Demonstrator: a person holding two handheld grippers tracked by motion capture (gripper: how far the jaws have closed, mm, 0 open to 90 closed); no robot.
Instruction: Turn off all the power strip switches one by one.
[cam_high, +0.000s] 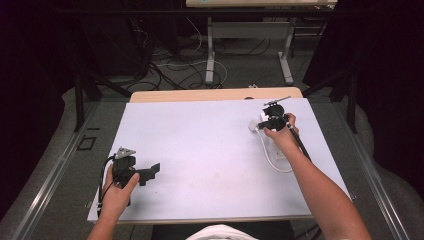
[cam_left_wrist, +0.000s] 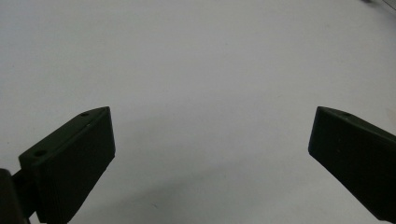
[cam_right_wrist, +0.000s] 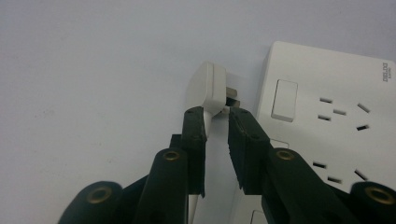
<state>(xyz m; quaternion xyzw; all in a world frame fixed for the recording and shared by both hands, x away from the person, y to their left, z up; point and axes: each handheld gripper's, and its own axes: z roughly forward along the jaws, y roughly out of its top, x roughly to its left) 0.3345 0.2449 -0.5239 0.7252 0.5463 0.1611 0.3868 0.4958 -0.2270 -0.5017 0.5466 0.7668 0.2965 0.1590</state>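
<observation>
Meanwhile the right gripper (cam_right_wrist: 217, 112), narrowly parted around the white plug (cam_right_wrist: 208, 86) beside the power strip (cam_right_wrist: 327, 84), should back straight off. Left gripper (cam_left_wrist: 210, 135) hovers wide, empty.

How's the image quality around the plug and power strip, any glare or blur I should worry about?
Right gripper view: even light, no glare; white plug and power strip sharp, the near tongs softer. High view: table bright, surroundings dark, plug small and blurry. Left gripper view: soft shadows under its tongs.

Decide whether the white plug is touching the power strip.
Cannot tell: in the right gripper view the white plug lies beside the power strip, its prongs toward it.
</observation>
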